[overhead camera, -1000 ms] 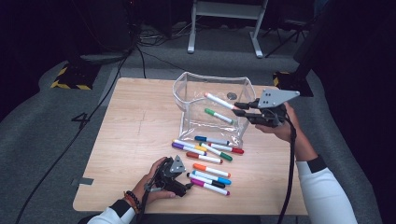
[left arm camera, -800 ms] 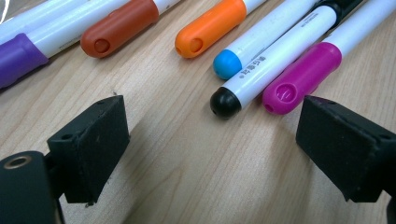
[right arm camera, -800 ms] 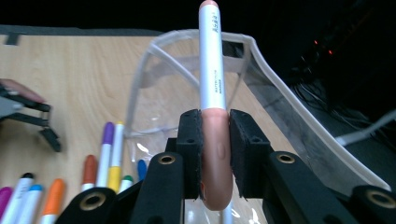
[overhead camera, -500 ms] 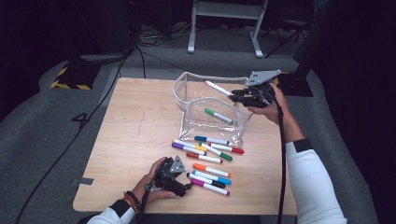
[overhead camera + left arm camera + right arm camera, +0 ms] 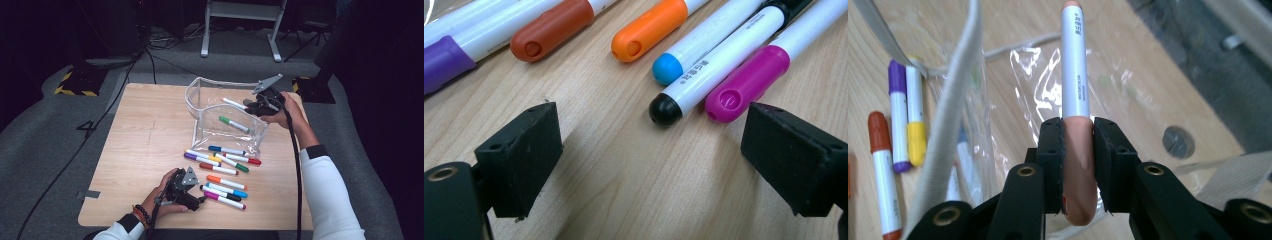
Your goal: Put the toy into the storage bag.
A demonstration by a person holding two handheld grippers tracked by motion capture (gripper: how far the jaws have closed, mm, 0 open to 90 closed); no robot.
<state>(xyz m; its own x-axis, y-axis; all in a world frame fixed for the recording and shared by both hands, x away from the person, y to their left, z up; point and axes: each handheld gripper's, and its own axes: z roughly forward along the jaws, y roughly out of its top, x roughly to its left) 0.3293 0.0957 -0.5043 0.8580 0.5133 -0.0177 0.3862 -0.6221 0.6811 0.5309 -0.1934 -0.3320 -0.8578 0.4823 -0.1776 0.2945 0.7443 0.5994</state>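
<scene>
Peach-capped white marker (image 5: 1075, 100) | pinched by its cap in right gripper (image 5: 254, 105) fingers, now moved up over clear plastic pouch (image 5: 225, 135) mouth | drop-in looks next | left gripper (image 5: 649, 165) fingers spread, parked on desk (image 5: 145, 130) by loose markers

Left tongs (image 5: 651, 150) agape, right tongs (image 5: 1078, 145) clamped.

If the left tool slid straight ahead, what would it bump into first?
Probably the black-capped marker: its tip lies nearest between the open left tool's jaws, with the magenta marker right beside it. Depth is hard to judge, so the two may be reached nearly together.
</scene>
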